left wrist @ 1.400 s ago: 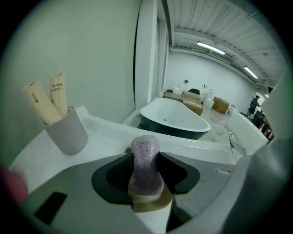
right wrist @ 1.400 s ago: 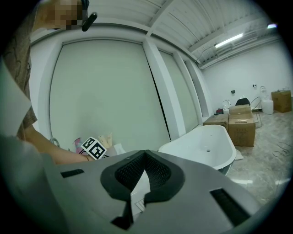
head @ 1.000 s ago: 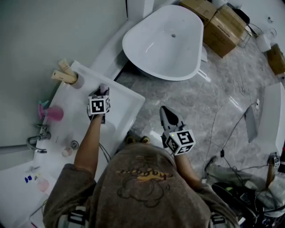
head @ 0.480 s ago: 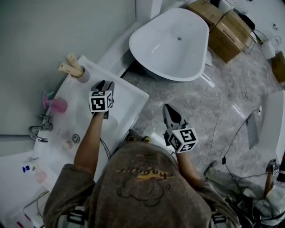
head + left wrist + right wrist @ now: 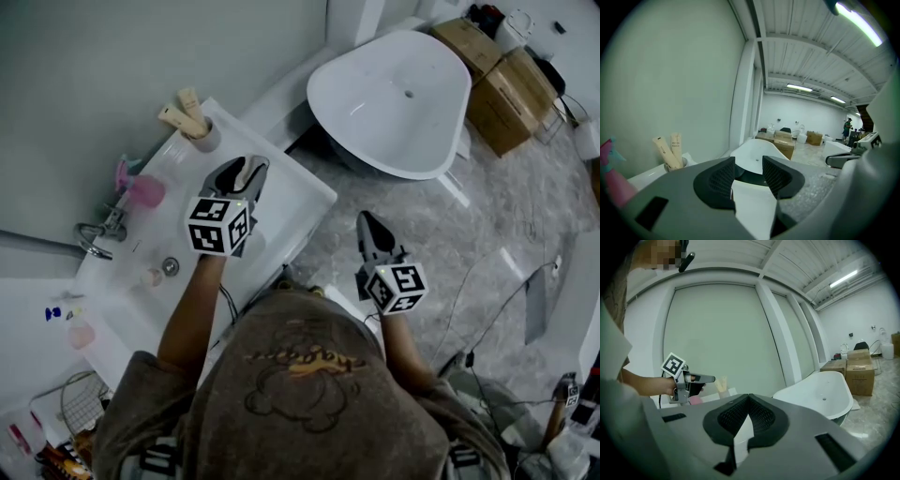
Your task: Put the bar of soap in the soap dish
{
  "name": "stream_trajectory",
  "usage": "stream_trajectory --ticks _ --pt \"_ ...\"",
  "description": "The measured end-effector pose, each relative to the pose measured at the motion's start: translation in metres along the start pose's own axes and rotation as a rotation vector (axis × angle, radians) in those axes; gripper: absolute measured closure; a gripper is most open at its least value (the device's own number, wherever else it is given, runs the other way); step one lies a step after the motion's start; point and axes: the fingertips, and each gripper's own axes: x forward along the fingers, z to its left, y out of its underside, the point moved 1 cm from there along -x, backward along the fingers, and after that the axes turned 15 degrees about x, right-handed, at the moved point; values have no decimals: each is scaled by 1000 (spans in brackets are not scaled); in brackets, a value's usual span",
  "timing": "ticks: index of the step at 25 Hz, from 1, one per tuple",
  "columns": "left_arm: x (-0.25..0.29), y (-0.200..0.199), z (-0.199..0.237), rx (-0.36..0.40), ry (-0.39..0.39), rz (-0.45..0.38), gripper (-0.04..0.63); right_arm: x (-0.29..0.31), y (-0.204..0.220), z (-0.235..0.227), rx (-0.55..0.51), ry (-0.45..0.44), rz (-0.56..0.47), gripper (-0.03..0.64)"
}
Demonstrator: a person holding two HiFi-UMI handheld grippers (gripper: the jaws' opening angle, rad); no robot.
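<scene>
- Head view: the left tongs point(image 5: 242, 172), released and empty, hover at 11 o'clock over the white sink worktop point(image 5: 292, 192). What looks like the bar of soap point(image 5: 150, 277) lies just beside the drain point(image 5: 170, 266) at 9 o'clock. The right tongs point(image 5: 365, 218) hang above the floor point(image 5: 431, 234) at 3 o'clock.
- Left gripper view: the jaws stand apart with nothing between them. A bathtub point(image 5: 752, 151) shows beyond.
- Right gripper view: the jaws are clenched together on nothing.
</scene>
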Motion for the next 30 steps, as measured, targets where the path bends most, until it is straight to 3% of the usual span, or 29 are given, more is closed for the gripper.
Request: stream_trajectory --ticks 11,16,22,30 --pt "-71 -10 -27 -33 -2 -167 417 16 5 30 -32 -81 21 615" --pt "-85 1 -33 -55 -28 -200 420 19 10 36 -43 -84 21 615" --pt "-92 14 -32 -93 -66 -196 539 19 10 35 -52 -74 15 615" --pt "-90 19 -34 -97 -64 -209 591 16 16 30 -46 -65 10 615"
